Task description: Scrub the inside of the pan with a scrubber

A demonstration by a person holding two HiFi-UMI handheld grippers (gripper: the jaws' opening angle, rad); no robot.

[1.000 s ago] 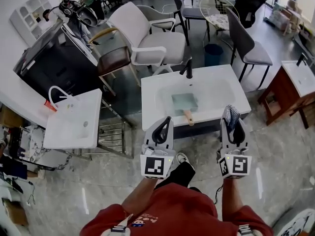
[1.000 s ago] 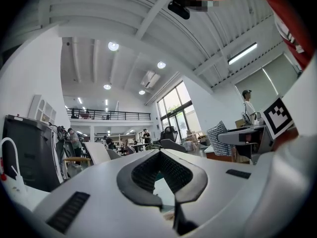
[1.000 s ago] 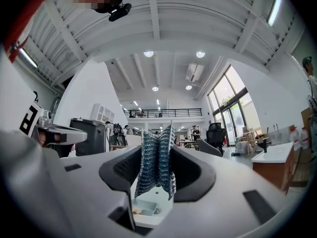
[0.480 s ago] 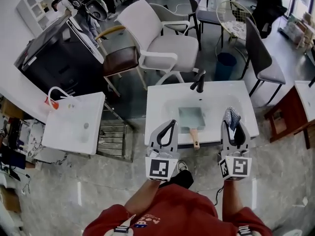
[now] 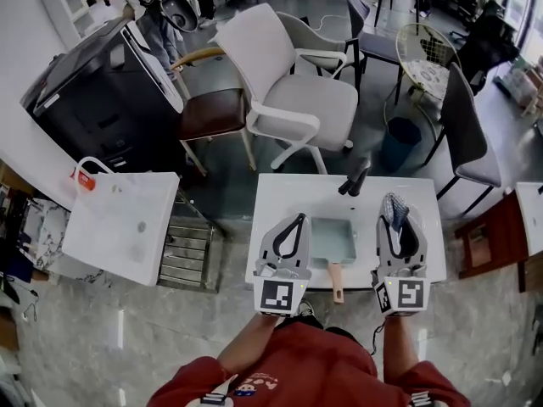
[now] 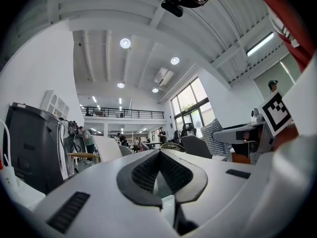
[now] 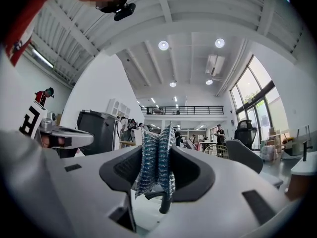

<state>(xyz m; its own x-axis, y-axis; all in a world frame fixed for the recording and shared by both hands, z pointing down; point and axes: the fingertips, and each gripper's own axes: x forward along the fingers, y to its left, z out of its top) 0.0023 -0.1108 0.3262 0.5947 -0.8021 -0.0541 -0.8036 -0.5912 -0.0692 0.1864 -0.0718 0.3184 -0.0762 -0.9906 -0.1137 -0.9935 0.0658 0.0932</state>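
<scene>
With the sink [image 5: 280, 195] drawn down to lower centre of the head view, the pan [image 5: 333, 238] is now framed between the left gripper [image 5: 296, 220], closed on nothing, and the right gripper [image 5: 396, 220], clamped on the scrubber [image 5: 394, 203], so scrubbing is judged near but not begun.

A white sink [image 5: 276, 197] stands below, with a black tap [image 5: 356, 176] at its far edge. A square pan [image 5: 333, 237] lies in the basin, its wooden handle [image 5: 337, 282] pointing toward the person. The left gripper [image 5: 297, 219] hangs over the sink's left part, tips together, nothing between them. The right gripper [image 5: 398, 220] hangs over the right part and clamps a mesh scrubber [image 5: 392, 203]. Both are beside the pan, not in it. Behind the sink stands a white chair [image 5: 288, 91].
</scene>
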